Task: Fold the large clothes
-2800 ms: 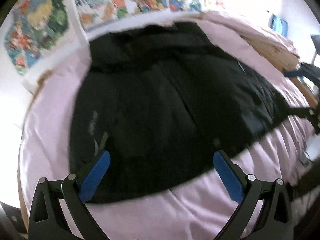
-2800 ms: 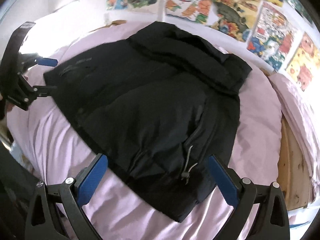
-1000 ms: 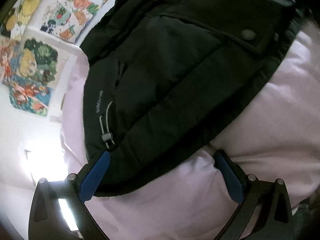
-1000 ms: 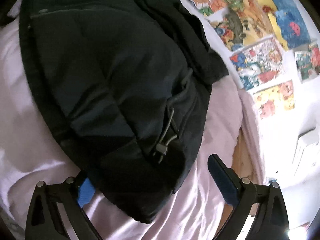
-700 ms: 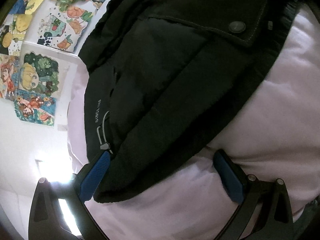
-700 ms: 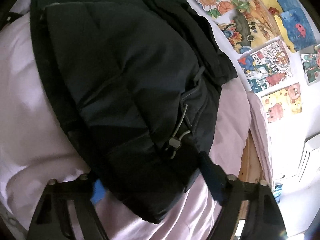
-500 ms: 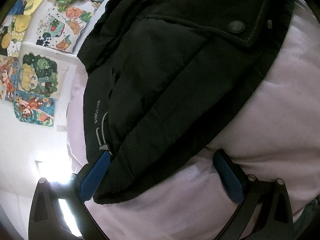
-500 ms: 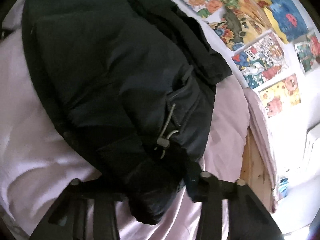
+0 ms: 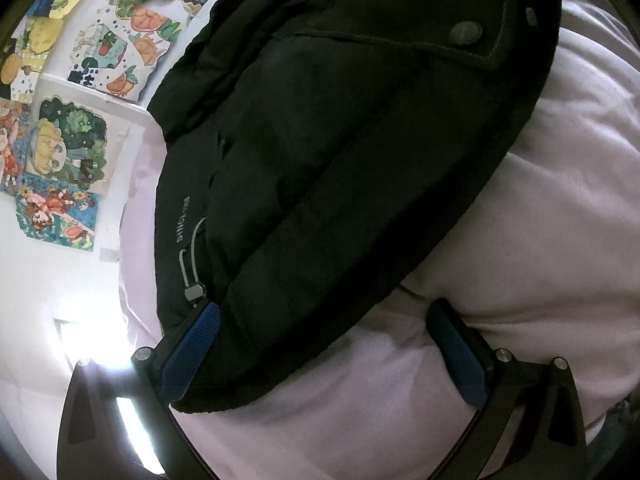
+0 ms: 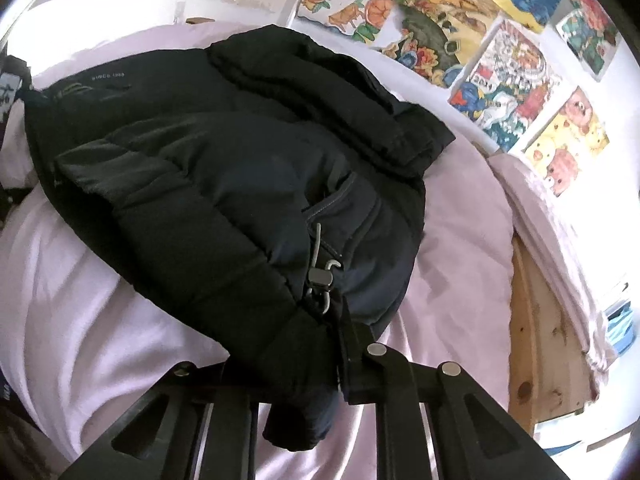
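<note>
Black jacket (image 10: 224, 184), collar wallward, hem corner between closing right gripper (image 10: 316, 364); left gripper (image 9: 324, 344) agape.

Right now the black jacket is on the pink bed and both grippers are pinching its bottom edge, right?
Not both. The right gripper is closing on the jacket hem, as the right wrist view shows. The left gripper is open, as the left wrist view shows. The jacket does lie on the pink bed.
</note>
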